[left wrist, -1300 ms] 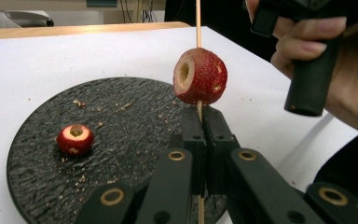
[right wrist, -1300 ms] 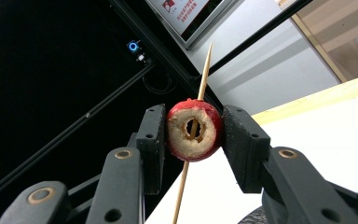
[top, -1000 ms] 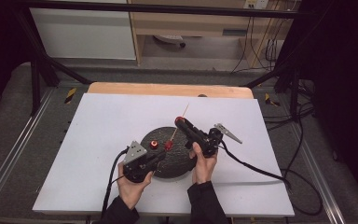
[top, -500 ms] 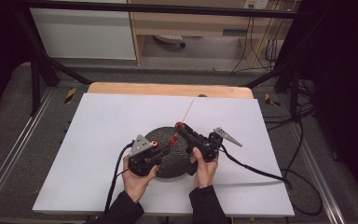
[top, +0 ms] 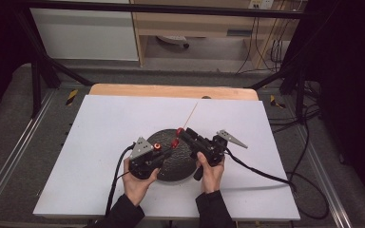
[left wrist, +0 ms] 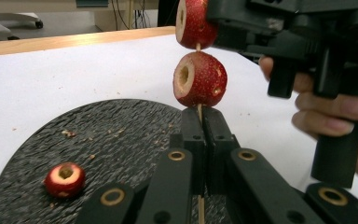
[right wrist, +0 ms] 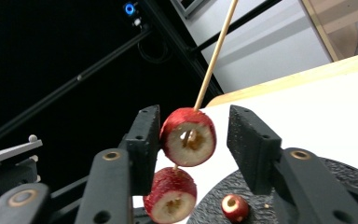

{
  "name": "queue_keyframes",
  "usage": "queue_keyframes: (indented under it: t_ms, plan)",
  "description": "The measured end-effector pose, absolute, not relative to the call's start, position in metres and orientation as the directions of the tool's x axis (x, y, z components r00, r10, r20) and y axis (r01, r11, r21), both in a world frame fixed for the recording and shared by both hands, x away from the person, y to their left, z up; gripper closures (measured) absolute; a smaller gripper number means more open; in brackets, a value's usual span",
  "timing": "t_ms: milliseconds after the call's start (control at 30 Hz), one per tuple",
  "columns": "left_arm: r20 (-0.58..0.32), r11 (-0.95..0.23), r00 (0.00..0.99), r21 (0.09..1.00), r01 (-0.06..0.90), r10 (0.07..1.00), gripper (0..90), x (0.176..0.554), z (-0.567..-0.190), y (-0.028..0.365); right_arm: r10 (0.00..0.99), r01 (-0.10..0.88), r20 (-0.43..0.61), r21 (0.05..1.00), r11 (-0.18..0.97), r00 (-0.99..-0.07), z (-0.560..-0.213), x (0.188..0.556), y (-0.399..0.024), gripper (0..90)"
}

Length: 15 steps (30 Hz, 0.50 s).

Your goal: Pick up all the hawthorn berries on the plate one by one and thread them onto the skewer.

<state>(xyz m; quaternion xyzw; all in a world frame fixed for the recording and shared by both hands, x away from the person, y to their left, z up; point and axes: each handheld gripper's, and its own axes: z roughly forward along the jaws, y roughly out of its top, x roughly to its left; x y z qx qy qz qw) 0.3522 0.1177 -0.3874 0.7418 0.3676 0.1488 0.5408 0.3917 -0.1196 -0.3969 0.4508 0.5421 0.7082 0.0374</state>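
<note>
White paper covers the table (top: pixel 100 142), and on it sits a round black slate plate (left wrist: pixel 98 135), the landmark for everything else. Above the plate's near edge, the left gripper (left wrist: pixel 200 122) is clenched on the lower end of a thin wooden skewer (right wrist: pixel 214 51), which rises up and away from the plate. Two cored hawthorn fruits are threaded on it: the lower hawthorn (left wrist: pixel 199 79) sits just above the left gripper's tips, and the upper hawthorn (right wrist: pixel 188 137) stands between the pads of the right gripper (right wrist: pixel 193 140). Those jaws have just been opening, and a gap shows at the right pad (the left pad looks close to the fruit, perhaps touching). A third hawthorn (left wrist: pixel 64 179) lies loose on the plate, toward its left side.

The step appears to be letting go of the freshly threaded fruit. To do it well, the left gripper should keep the skewer steady, while the right spreads fully before backing straight off, so neither pad drags the fruit along the stick or snaps it.
</note>
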Motion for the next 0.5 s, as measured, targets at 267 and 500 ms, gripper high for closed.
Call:
queue_keyframes:
  t_ms: [267,500]
  plan:
    - [-0.159,-0.176,0.682,0.902,0.394,0.714,88.4,0.35,-0.394,0.134,0.597,0.459,0.519,0.847,-0.267,-0.612,-0.394,0.394,-0.128,28.7]
    - [-0.118,-0.233,0.683,0.887,0.4,0.721,88.3,0.347,-0.399,0.154,0.653,0.491,0.426,0.866,-0.093,-0.626,-0.399,0.394,-0.132,13.4]
